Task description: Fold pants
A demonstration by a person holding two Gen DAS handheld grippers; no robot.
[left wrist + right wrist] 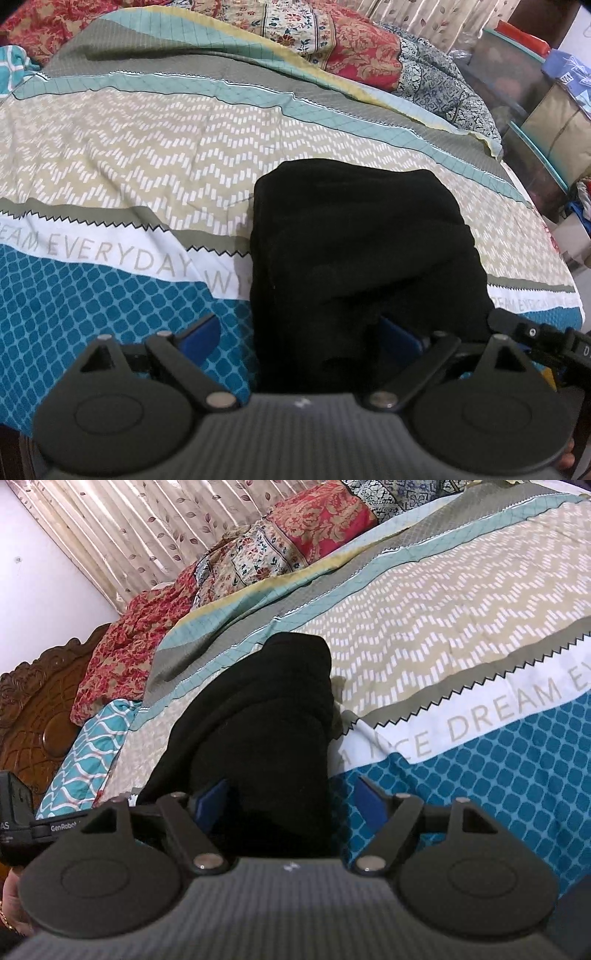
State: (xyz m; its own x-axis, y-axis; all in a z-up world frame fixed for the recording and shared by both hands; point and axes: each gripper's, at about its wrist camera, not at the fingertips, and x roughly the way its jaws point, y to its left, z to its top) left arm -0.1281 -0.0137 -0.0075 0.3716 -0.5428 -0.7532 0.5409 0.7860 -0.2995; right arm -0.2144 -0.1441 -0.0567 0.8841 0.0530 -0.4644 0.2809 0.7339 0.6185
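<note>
The black pants (354,251) lie folded into a thick bundle on the patterned bedspread (140,155), toward the near edge of the bed. Their near end reaches in between the fingers of both grippers.

The left gripper (301,338) is spread wide. One blue pad sits clear on the left over the bedspread; the other is half buried in cloth on the right. Nothing is pinched. The right gripper (291,805) is also spread, its pads either side of the bundle's near end; whether the left pad touches the cloth I cannot tell.

The fold looks close to done, so the risks are mostly of undoing it:

- Cloth draped over a pad could snag as a gripper draws away, dragging the top layer and opening the fold.
- The bundle is bulky and soft, so the upper layers may slump or spring apart once nothing presses on them.
- It sits near the bed's near edge, so a tug toward the person could slide it off.
- The two grippers are close together and could knock each other.
</note>
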